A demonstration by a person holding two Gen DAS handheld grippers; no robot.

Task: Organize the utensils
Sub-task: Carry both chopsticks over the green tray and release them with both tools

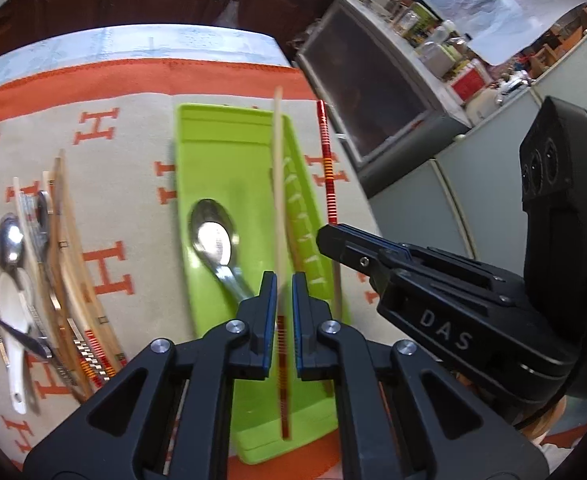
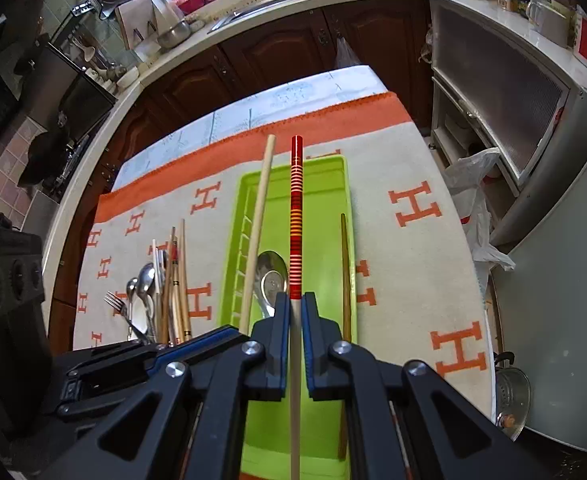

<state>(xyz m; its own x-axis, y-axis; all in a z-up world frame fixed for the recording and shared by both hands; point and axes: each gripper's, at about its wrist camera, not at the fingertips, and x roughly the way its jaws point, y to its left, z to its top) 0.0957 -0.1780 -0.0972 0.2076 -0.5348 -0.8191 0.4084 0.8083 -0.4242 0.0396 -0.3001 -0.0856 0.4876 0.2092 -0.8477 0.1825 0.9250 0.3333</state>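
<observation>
A green tray lies on the H-patterned cloth with a metal spoon in it. My left gripper is shut on a pale chopstick and holds it over the tray. My right gripper is shut on a red-striped chopstick, also above the tray. A brown chopstick lies along the tray's right side. Loose spoons, a fork and chopsticks lie left of the tray.
The table edge runs close to the right of the tray, with a grey cabinet and a plastic bag beyond. Dark kitchen cupboards stand behind the table. A metal pot sits low at the right.
</observation>
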